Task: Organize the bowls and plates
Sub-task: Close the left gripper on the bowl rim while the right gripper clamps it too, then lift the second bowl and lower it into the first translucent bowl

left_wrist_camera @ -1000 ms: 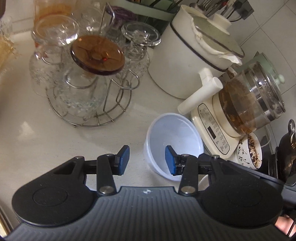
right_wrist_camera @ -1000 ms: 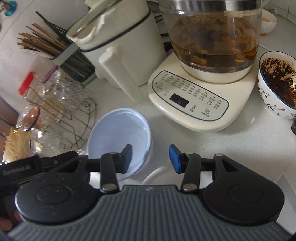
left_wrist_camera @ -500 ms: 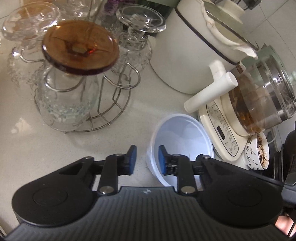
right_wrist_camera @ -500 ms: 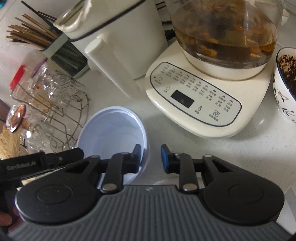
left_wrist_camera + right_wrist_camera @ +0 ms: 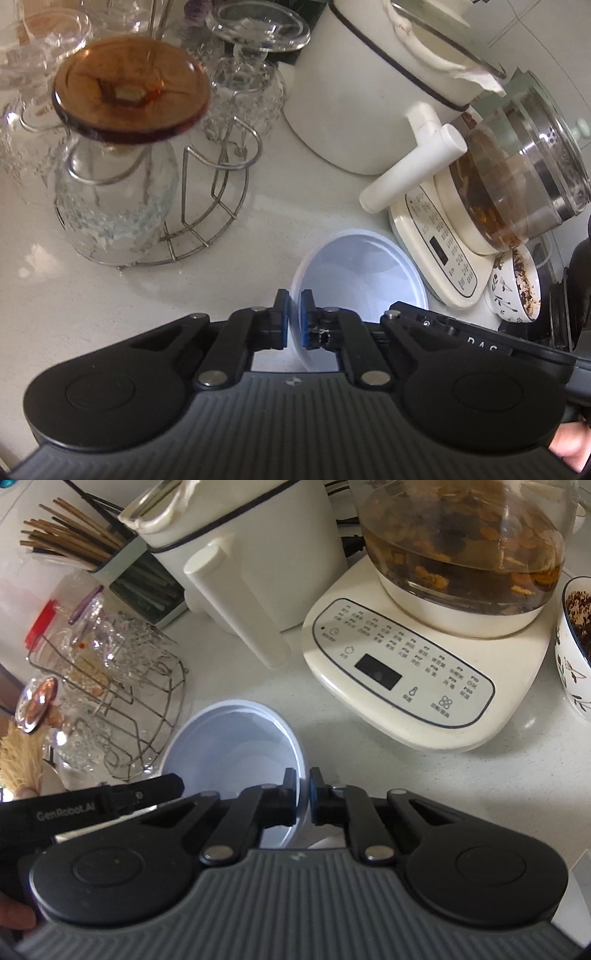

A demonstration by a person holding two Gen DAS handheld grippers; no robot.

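Both grippers clamped on opposite rim edges of the pale blue plastic bowl; lift pending.

The left gripper [image 5: 291,318] is seen closed on the near-left rim of the pale blue bowl [image 5: 360,275], the wall pinched between its blue pads. The right gripper [image 5: 303,795] is likewise closed on the bowl's near-right rim. The bowl rests on the white countertop [image 5: 110,306], between the wire glass rack [image 5: 207,206] and the kettle base [image 5: 399,675]. An even, level lift by both hands is judged advisable, as the thin wall may flex or slip. Clearance from the white pot's handle [image 5: 413,170] should be kept.
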